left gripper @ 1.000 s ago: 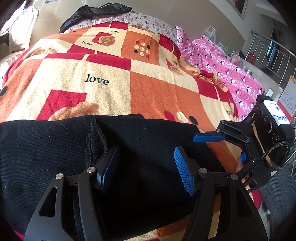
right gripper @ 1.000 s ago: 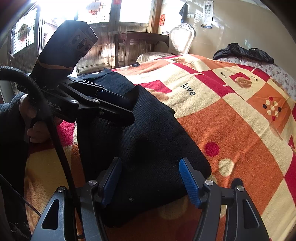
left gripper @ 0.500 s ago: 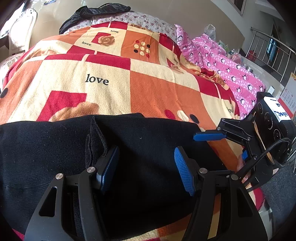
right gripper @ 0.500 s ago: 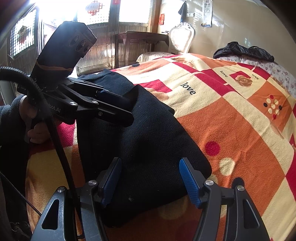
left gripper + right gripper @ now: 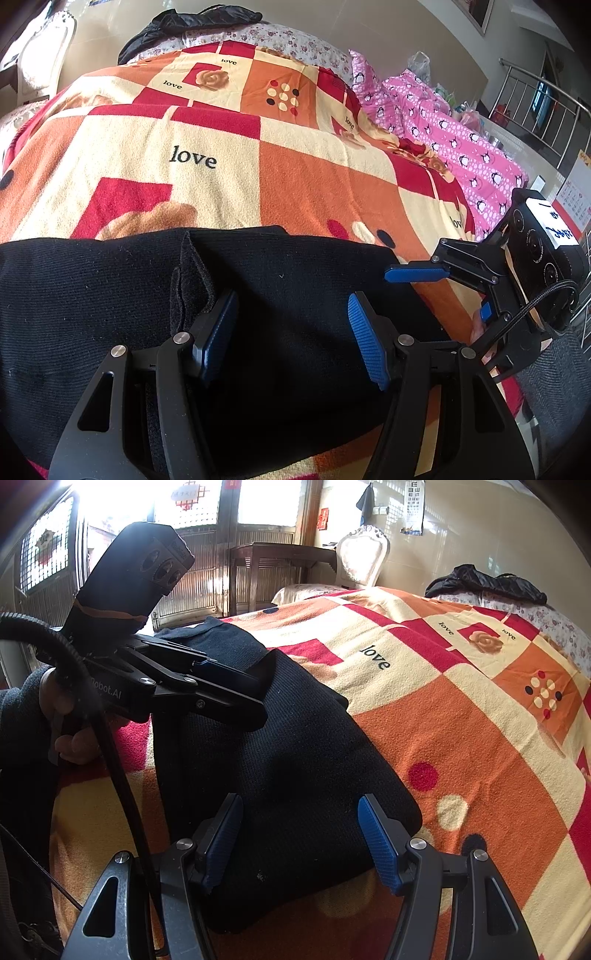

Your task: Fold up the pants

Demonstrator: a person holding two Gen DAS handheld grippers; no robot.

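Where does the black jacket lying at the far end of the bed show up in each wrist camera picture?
Left wrist view: the black jacket lies at the top, left of centre, on the floral bedding.
Right wrist view: it lies at the upper right, at the far end of the bed.
Shared landmark: the rose square on the blanket, just before the jacket.

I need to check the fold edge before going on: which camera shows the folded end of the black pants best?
The right wrist view: the pants show their rounded folded end and both side edges against the blanket. The left wrist view shows them close up as a wide dark band with a layered seam, cut off at the left.
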